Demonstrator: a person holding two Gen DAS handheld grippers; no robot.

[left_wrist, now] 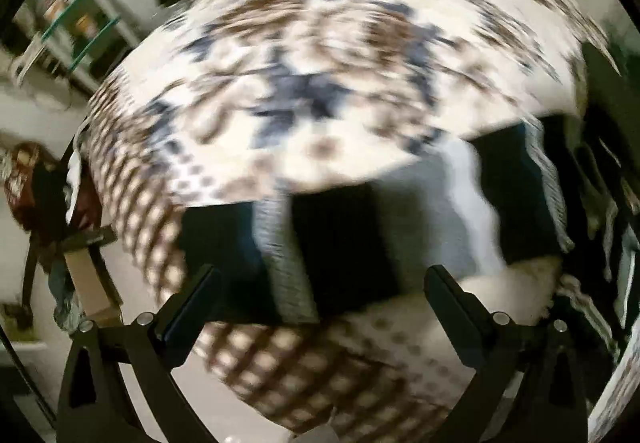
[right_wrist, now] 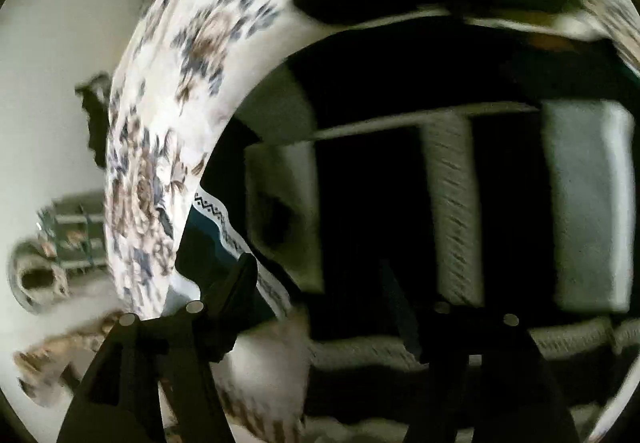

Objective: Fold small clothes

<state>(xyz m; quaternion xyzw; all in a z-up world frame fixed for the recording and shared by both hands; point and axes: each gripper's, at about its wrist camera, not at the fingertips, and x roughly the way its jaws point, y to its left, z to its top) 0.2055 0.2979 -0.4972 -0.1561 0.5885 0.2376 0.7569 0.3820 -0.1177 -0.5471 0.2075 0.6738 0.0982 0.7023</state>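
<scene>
- Folding is under way on a dark garment with pale stripes (left_wrist: 360, 243), which lies flat just ahead of the left tool (left_wrist: 320, 279) on a cloth with a floral print (left_wrist: 320, 63).
- Left tool: jaws spread wide, nothing between them, released. It points steeply down at the garment.
- Right tool (right_wrist: 332, 283): jaws apart with no fabric visibly pinched; judged released. The same garment fills the space ahead of it and to its right.
- Risk: both views are smeared by motion. A grasp attempted at this speed could miss the garment's edge or catch the floral cloth underneath, dragging it and undoing the fold.
- Risk: the right view is very dark, so layer edges are hard to separate; a pinch may take too many layers.
</scene>
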